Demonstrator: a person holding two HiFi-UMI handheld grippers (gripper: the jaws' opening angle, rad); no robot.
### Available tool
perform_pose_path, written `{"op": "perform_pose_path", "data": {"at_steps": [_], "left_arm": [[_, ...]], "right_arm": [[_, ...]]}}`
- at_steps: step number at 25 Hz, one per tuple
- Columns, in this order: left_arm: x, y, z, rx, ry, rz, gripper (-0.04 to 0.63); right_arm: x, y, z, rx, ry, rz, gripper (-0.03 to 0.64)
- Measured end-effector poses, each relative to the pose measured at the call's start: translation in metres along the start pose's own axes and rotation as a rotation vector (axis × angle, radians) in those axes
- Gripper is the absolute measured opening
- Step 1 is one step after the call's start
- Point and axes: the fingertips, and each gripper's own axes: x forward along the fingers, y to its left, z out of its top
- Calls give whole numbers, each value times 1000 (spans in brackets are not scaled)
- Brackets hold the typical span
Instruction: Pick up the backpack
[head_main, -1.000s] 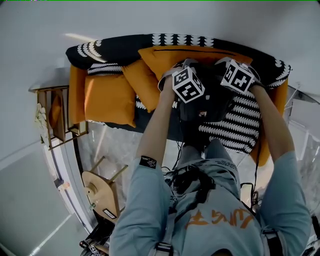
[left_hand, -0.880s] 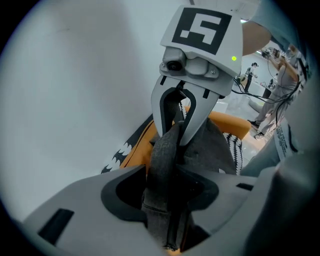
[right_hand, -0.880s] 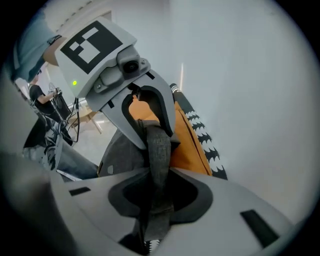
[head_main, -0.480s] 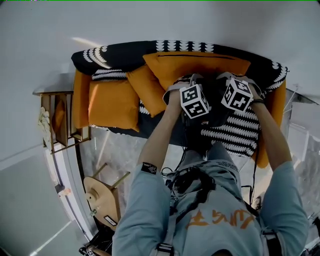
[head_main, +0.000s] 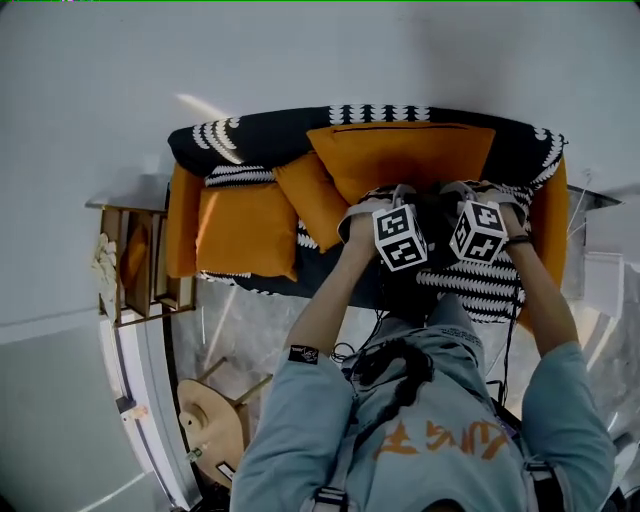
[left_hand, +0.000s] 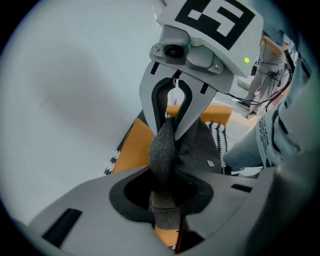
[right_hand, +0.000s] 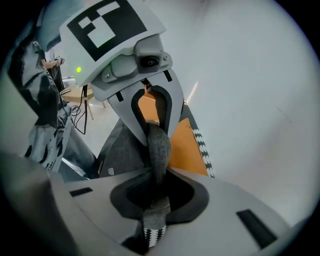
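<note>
My left gripper (left_hand: 162, 175) and right gripper (right_hand: 155, 175) face each other. Both pairs of jaws have just been closing and now pinch, narrow, the grey strap (left_hand: 161, 145) that runs from one to the other. The backpack (left_hand: 202, 142) hangs below and between them over the sofa (head_main: 260, 135), equally near both hands.

Your head view is bright and evenly lit, with only faint shadows; one pale streak of glare marks the wall (head_main: 205, 105) behind the sofa (head_main: 260, 135). Its wide lens bows straight lines near the edges. In both gripper views a black ring crops the corners, the nearest grey parts blur, and the backpack's strap (left_hand: 162, 150) looks sharp.
</note>
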Motion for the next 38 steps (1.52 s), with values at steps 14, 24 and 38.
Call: {"op": "perform_pose_path", "data": {"at_steps": [14,24,38], "left_arm": [[-93,0,25,247,-5,221,92],[-185,52,73,419,-13,463,92],[-213,65,91,524,0,566,92]], "right_arm": [[-78,8,50,-124,77,-255,61],[-167,-42,100,-274,78,-498,63],[-196,-56,112,-317,84,-595,64]]}}
